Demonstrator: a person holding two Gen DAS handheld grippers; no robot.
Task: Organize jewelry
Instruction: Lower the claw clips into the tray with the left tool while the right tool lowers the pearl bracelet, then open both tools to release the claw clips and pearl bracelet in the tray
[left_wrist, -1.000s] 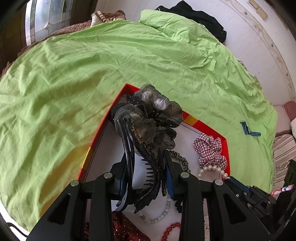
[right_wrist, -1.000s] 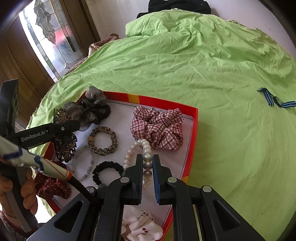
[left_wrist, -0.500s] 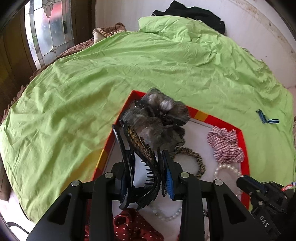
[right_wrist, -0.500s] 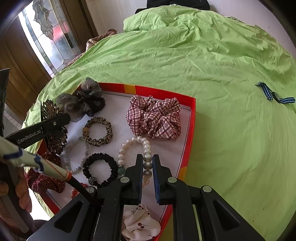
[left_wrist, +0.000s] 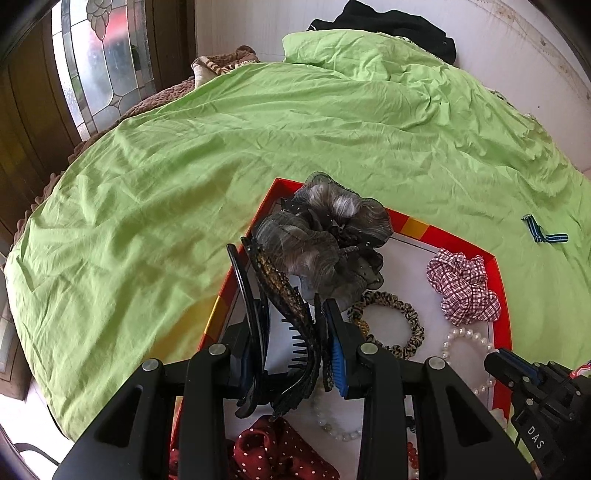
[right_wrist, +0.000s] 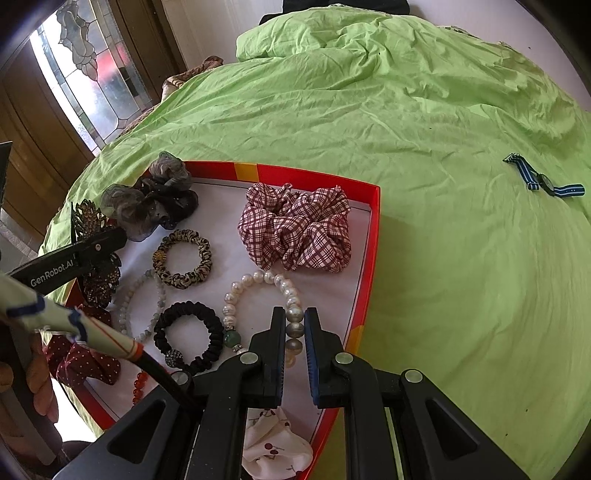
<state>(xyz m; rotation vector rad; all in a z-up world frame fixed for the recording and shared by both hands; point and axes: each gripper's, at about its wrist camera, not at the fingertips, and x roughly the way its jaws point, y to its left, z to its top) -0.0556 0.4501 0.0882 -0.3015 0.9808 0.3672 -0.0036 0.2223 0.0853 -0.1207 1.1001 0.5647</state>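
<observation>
A shallow red-rimmed tray (right_wrist: 373, 236) with a white floor sits on a wrinkled lime-green sheet (right_wrist: 424, 110) that spreads wide and bare to its far side and right, where only a blue striped watch strap (right_wrist: 543, 181) lies well apart. Near the tray's far left corner a grey gauzy scrunchie (left_wrist: 325, 236) is bunched; a red-and-white plaid scrunchie (right_wrist: 295, 229) fills the far right corner. Between them and the near rim lie a leopard-print hair tie (right_wrist: 183, 258), a black ribbed hair tie (right_wrist: 188, 338), a pale bead bracelet (right_wrist: 129, 306), a pearl bracelet (right_wrist: 266, 295), a dark red dotted scrunchie (left_wrist: 280, 454) and a white cherry-print cloth (right_wrist: 273, 446). The left gripper (left_wrist: 291, 332) is clamped on a black toothed hair claw (left_wrist: 280, 310) with a gold-studded back, above the tray's left edge. The right gripper (right_wrist: 294, 332) hovers over the pearl bracelet, jaws nearly together with only a slim gap; whether they pinch the pearls I cannot tell.
</observation>
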